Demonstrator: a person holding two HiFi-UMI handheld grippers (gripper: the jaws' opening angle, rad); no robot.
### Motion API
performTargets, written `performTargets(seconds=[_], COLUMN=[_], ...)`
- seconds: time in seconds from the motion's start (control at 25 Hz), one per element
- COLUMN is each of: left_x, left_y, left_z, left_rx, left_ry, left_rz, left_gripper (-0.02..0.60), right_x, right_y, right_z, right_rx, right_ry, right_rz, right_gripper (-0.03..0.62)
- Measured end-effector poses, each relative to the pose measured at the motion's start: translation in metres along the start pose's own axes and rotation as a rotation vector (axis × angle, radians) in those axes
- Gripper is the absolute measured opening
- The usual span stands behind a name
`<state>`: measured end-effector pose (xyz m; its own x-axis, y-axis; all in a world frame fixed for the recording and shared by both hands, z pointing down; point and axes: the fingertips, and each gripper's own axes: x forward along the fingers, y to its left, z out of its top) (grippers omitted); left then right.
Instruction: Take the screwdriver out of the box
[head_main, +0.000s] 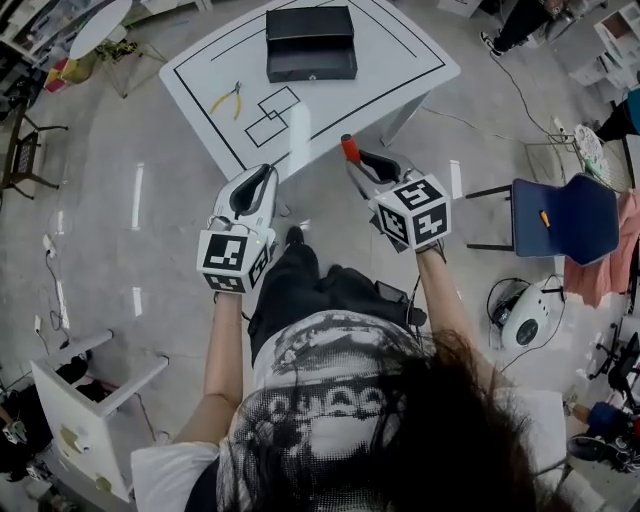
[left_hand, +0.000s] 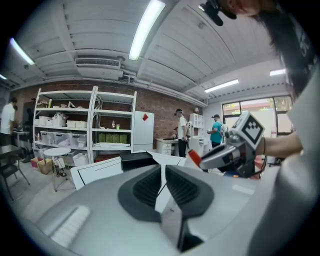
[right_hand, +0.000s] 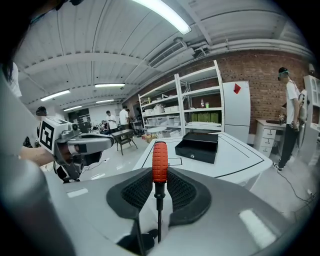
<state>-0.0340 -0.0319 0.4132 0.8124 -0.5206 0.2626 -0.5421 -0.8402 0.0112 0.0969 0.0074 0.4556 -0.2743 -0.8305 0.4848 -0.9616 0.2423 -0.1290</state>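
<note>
Yellow-handled pliers (head_main: 228, 99) lie on the white tabletop (head_main: 400, 60) left of the black box (head_main: 310, 43), untouched and, by my reading, no part of this job. The left tool (head_main: 262, 173) is held well short of the box, off the tabletop's near edge, its jaws a narrow slit apart with nothing between them, seemingly spare. To its right, equally far from the box, the right tool (right_hand: 160, 187) clamps the screwdriver (right_hand: 159, 162) by its red handle, shaft pointing back toward the hand. The screwdriver looks already out of the box.
</note>
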Motion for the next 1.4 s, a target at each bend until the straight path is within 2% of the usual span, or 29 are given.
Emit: performTargets(seconds=[0.48, 1.0, 1.4], left_x=[-0.047, -0.066, -0.065], left_y=[-0.066, -0.082, -0.098], left_z=[-0.011, -0.017, -0.020], left_rx=[0.006, 0.015, 0.023], left_ry=[-0.005, -0.008, -0.006], left_rz=[0.036, 0.044, 0.050], left_gripper=[0.000, 0.000, 0.000], right_x=[-0.060, -0.075, -0.088], right_y=[0.026, 0.042, 0.038], right_z=[-0.033, -0.045, -0.051], right_rx=[-0.026, -0.049, -0.056], right_ry=[-0.017, -0.012, -0.024], right_rz=[0.042, 0.059, 0.067], right_gripper=[0.091, 0.091, 0.091])
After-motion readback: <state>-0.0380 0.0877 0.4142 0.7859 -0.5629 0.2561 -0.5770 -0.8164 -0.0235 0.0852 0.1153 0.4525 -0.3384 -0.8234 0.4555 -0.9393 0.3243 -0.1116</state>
